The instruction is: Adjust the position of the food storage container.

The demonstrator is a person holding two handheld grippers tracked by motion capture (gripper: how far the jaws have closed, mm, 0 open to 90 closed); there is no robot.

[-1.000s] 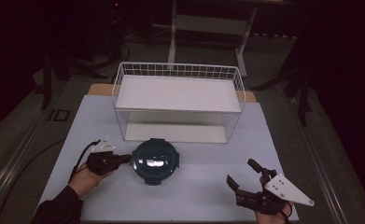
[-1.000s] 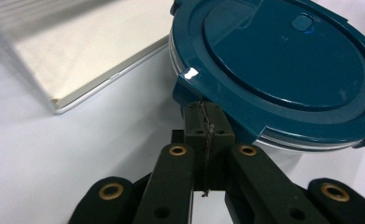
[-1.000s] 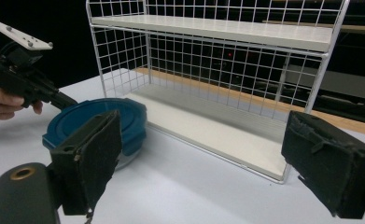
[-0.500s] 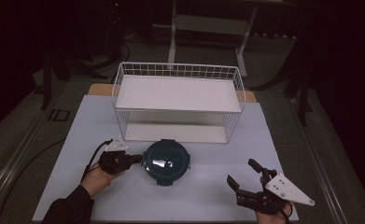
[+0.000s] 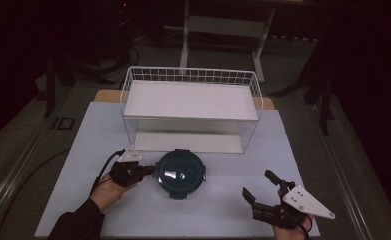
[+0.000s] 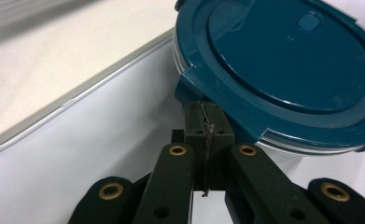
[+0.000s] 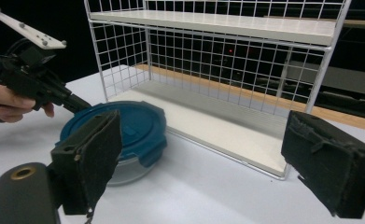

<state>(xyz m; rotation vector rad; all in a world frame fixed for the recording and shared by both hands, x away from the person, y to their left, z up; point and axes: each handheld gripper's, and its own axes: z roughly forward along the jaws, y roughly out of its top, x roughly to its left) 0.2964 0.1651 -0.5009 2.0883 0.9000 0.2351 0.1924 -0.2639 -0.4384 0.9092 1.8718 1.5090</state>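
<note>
Container (image 5: 179, 173), round glass bowl under teal clip lid, on table just ahead of wire rack (image 5: 190, 109) | likely heavy, rigid, breakable | left gripper (image 6: 203, 109) clenched at its lid tab; take hold there | right gripper (image 5: 263, 187) released, well apart.

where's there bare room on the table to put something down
The table is bare left of the wire rack, and between the blue-lidded container and the open right tool. The rack's top and bottom shelves are bare too. It is crowded where the left tool, jaws shut, presses against the container's lid tab.
</note>
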